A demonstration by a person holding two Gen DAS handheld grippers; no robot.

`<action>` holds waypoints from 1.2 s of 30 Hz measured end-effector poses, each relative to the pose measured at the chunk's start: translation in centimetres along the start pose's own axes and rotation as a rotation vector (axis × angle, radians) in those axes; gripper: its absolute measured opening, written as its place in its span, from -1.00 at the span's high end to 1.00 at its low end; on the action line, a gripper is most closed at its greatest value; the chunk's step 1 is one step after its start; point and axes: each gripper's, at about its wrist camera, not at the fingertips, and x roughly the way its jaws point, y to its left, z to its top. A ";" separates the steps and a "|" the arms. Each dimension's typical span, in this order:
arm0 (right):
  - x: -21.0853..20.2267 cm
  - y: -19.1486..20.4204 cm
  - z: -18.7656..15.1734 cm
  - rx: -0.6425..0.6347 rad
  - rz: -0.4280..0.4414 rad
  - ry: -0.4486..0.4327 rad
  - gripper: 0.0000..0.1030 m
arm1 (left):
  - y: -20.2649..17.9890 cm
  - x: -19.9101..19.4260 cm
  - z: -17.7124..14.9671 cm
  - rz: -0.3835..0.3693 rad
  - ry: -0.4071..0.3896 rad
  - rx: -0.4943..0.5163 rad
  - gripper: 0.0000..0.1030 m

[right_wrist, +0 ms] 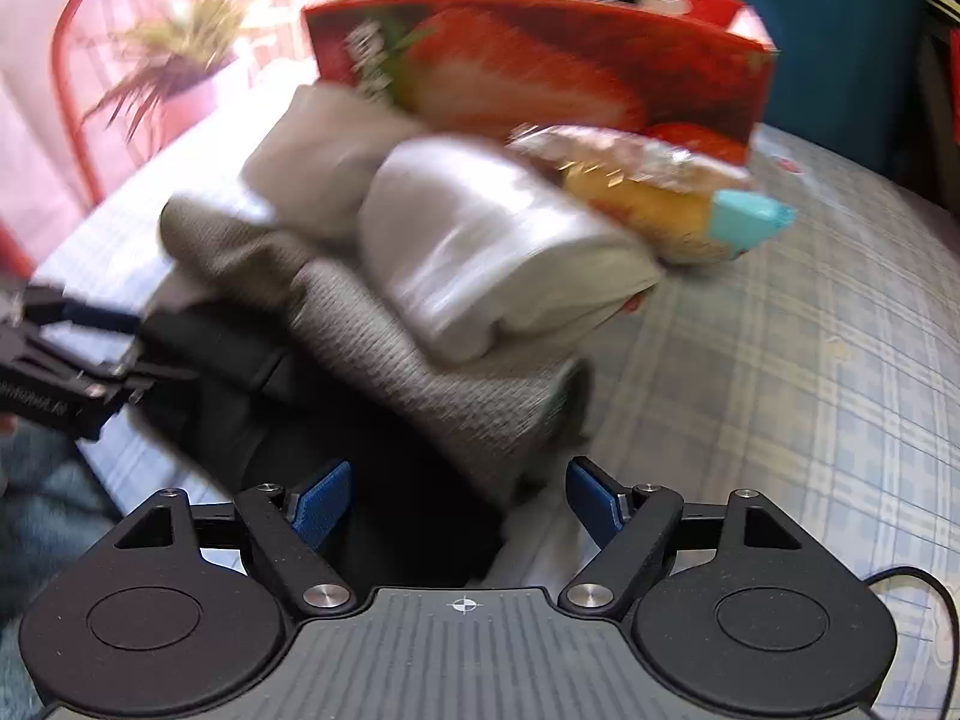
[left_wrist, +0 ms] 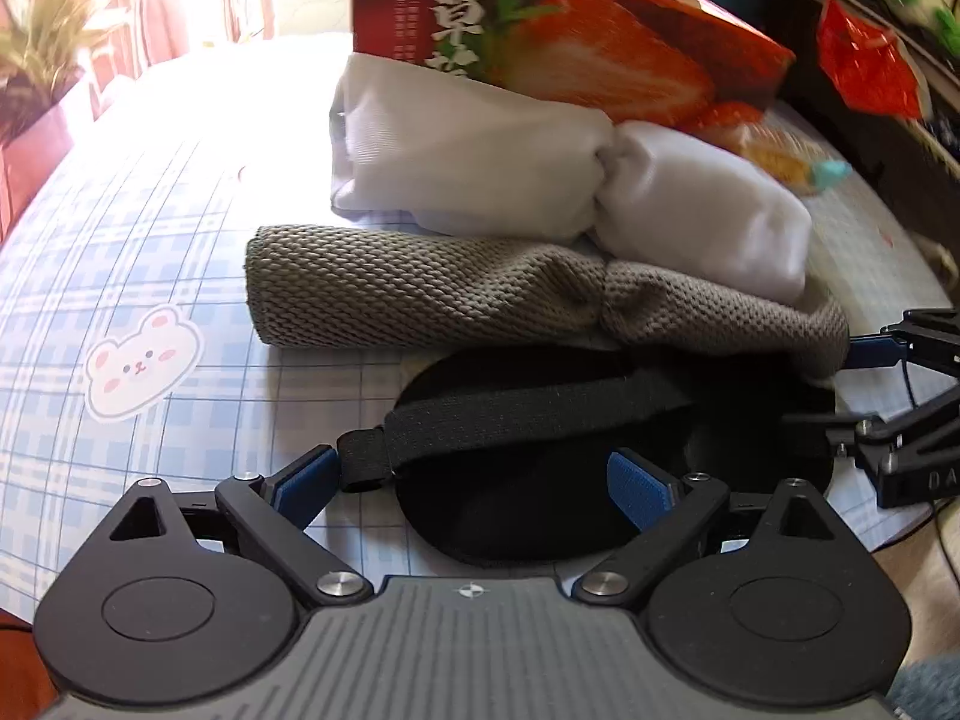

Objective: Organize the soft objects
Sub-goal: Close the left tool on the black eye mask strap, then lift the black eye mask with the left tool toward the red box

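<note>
A black eye mask [left_wrist: 540, 420] with an elastic strap lies on the plaid tablecloth [left_wrist: 120, 228]. Behind it sit a rolled grey knit towel [left_wrist: 420, 294] and a rolled white cloth [left_wrist: 480, 162]. My left gripper [left_wrist: 471, 480] stands open over the mask's left half, and its pads are not pressing. My right gripper [right_wrist: 459, 501] is open too, over the mask [right_wrist: 300, 408] and the near end of the grey towel [right_wrist: 420, 360]. The white cloth [right_wrist: 480, 252] rests on top. Each gripper shows in the other's view: the right gripper [left_wrist: 852, 384] at the mask's right end, the left gripper [right_wrist: 132, 348] at its left.
A red strawberry box [left_wrist: 570, 42] leans over the white roll, with a snack packet [right_wrist: 660, 204] beside it. A bear sticker [left_wrist: 138, 366] marks the cloth. A potted plant [left_wrist: 36, 72] and a red chair [right_wrist: 90, 60] stand beyond the far left edge. A cable [right_wrist: 918, 582] lies at the right.
</note>
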 end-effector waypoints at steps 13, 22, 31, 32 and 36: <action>1.1 2.9 0.5 -0.110 -0.032 -0.016 -0.20 | -0.5 -0.8 -1.1 0.071 -0.071 -0.038 -0.21; 1.4 2.8 1.4 -0.095 -0.049 -0.059 0.49 | 0.3 -2.1 -2.4 0.048 -0.110 -0.098 0.14; 0.7 2.3 1.3 -0.025 0.030 -0.086 0.79 | 0.4 -2.2 -2.7 0.036 -0.126 -0.124 0.25; 0.6 2.2 1.2 -0.014 0.036 -0.087 0.79 | 0.4 -2.2 -2.8 0.038 -0.127 -0.123 0.25; -0.2 1.8 0.3 0.023 0.048 -0.101 0.76 | 0.3 -2.3 -3.0 0.043 -0.131 -0.117 0.25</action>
